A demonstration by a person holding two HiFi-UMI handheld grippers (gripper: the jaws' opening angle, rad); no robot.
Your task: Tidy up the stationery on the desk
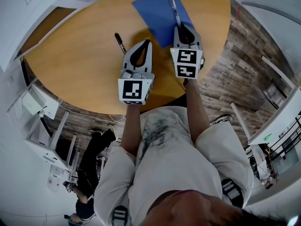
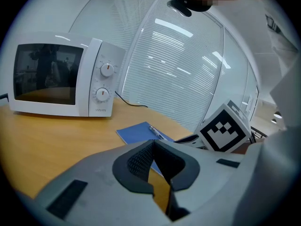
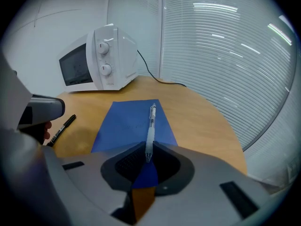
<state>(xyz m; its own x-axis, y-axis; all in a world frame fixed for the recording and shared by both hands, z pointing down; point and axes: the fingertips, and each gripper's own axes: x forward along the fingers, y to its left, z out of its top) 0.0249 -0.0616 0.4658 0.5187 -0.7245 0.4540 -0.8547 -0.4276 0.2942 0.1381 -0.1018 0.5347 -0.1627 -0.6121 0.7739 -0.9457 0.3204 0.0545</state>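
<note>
A blue notebook (image 1: 156, 13) (image 3: 126, 124) lies on the round wooden desk (image 1: 75, 65). A clear pen (image 1: 173, 7) (image 3: 151, 126) stretches forward over the notebook, and my right gripper (image 1: 179, 28) (image 3: 148, 155) is shut on its near end. A black marker (image 1: 120, 43) (image 3: 62, 128) lies on the bare wood left of the notebook. My left gripper (image 1: 147, 43) (image 2: 153, 144) hovers just right of the marker, shut with nothing in it. From the left gripper view the notebook (image 2: 135, 133) and pen (image 2: 155, 132) show ahead.
A white microwave (image 2: 56, 76) (image 3: 101, 58) stands at the desk's far side, with a cable trailing behind it. Glass walls with blinds curve round the far edge. Chairs and a wooden floor surround the desk.
</note>
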